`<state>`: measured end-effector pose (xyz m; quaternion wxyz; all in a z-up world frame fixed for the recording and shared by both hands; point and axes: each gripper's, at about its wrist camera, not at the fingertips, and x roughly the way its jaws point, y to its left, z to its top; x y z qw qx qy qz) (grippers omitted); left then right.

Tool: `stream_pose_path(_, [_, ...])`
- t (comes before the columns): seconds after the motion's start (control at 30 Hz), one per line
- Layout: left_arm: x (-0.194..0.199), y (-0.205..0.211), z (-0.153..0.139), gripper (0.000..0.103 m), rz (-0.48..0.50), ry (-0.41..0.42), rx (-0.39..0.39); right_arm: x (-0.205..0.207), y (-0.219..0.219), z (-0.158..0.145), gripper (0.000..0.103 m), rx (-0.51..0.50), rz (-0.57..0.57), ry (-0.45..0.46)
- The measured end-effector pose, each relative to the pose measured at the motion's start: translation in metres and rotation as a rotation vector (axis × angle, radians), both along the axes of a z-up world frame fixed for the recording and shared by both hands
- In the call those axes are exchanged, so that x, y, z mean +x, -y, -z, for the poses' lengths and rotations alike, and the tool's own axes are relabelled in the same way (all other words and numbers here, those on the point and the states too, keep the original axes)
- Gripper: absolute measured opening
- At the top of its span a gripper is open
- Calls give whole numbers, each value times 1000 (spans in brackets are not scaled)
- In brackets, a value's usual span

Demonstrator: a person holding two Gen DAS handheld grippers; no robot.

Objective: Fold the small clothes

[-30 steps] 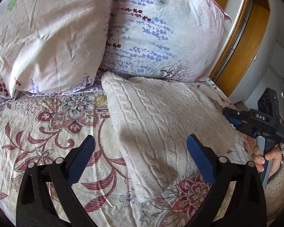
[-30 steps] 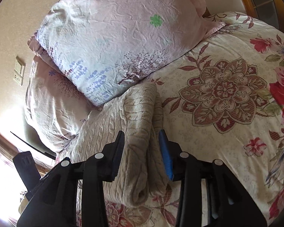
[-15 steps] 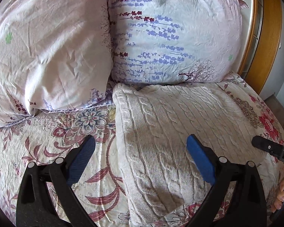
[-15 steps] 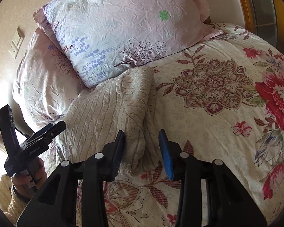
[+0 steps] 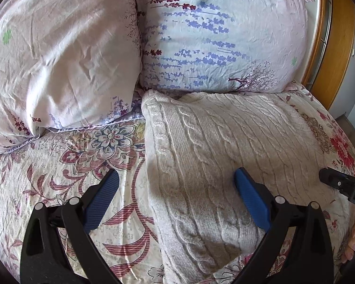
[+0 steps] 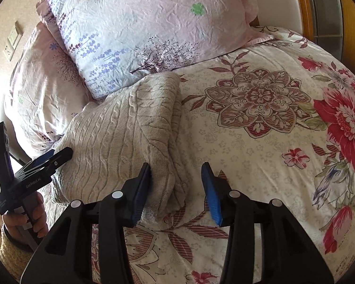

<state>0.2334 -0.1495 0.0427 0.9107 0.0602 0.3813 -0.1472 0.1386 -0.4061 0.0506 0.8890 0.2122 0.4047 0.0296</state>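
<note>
A cream cable-knit sweater [image 5: 224,146] lies folded into a rectangle on the floral bedspread [image 5: 59,165], its far edge against the pillows. It also shows in the right wrist view [image 6: 120,137]. My left gripper [image 5: 176,189] is open and empty, hovering over the sweater's near left part. My right gripper [image 6: 176,179] is open and empty, its jaws apart on either side of the sweater's folded near corner. The left gripper also shows in the right wrist view [image 6: 45,161], at the sweater's far side.
Two lavender-print pillows [image 5: 59,54] [image 5: 220,35] stand at the head of the bed. A wooden frame [image 5: 338,35] rises at the right. A wall socket [image 6: 11,40] is on the wall behind the pillows. Open bedspread [image 6: 272,142] lies right of the sweater.
My right gripper has opened and let go of the sweater's folded edge, then drawn back. My left gripper swung rightward over the sweater, still open.
</note>
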Motion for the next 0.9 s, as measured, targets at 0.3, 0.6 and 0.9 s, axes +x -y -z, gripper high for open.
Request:
stream_pose_path(0.3, [1,-2,1,99,8,-5,-15,1,-6,-4,52,-74,-5,-4])
stream_pose_path(0.6, [9,-31,-14,99,-9,-41,-172,5,-23,-33,81,-278,14,23])
stream_pose_path(0.9, [17,-40,-19,99,-48,-46,-184,16,-44,-62,85,-454,11,81])
